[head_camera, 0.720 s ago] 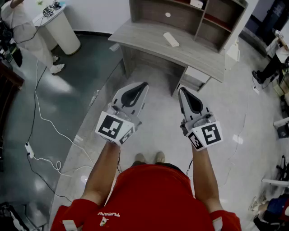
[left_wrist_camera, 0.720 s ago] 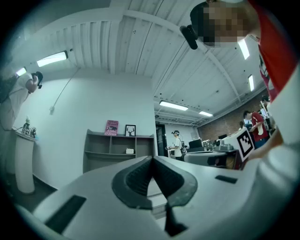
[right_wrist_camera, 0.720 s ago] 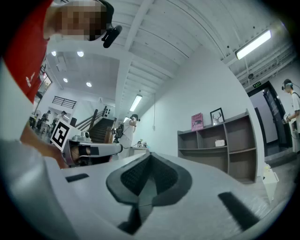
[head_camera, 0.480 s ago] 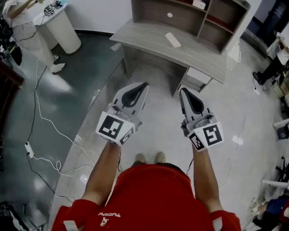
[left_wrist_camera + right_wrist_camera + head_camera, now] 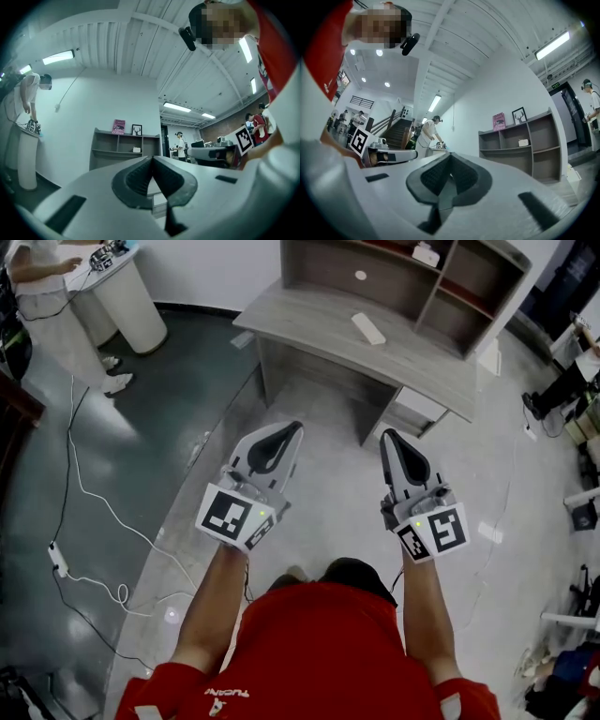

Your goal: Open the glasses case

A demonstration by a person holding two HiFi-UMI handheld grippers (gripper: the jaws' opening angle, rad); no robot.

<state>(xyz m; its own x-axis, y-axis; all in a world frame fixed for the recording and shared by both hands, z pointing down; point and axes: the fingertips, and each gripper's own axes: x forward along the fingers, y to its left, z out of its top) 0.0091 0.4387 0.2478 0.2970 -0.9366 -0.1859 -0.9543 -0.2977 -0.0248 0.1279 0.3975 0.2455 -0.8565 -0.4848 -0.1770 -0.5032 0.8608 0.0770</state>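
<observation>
Glasses case [image 5: 367, 328]: pale, slim oblong with rounded ends, flat on the grey wood-grain desk [image 5: 309, 315], at twelve o'clock from both grippers and well apart from them. Too small to make out any seam or hinge.

Left gripper [image 5: 292, 427]: smooth light-grey plastic shell, wedge-shaped, with black ribbed rubber pads pressed together and nothing between them. Right gripper [image 5: 388, 435]: same build, jaws likewise closed tip to tip, empty. Held side by side but apart over a pale speckled floor [image 5: 328, 484], noses toward twelve o'clock. Cube with crisp black-and-white square markers at the six o'clock end of each.

Behind the desk, a boxy grey shelf unit [image 5: 394, 282] with open compartments, and a small white box [image 5: 426, 254] in the compartment at one o'clock. On top of the unit, in the left gripper view, a pink book [image 5: 119, 126] and a dark-framed picture [image 5: 136, 129], upright, just beside each other.

At nine o'clock, glossy dark flooring with a thin white cable [image 5: 84, 493] snaking across it. At eleven o'clock, a white cylindrical stand [image 5: 122, 296] with a person in light clothes [image 5: 42, 282] beside it. At six o'clock, soft red shirt [image 5: 319, 652] with bare forearms reaching out to the grippers.
</observation>
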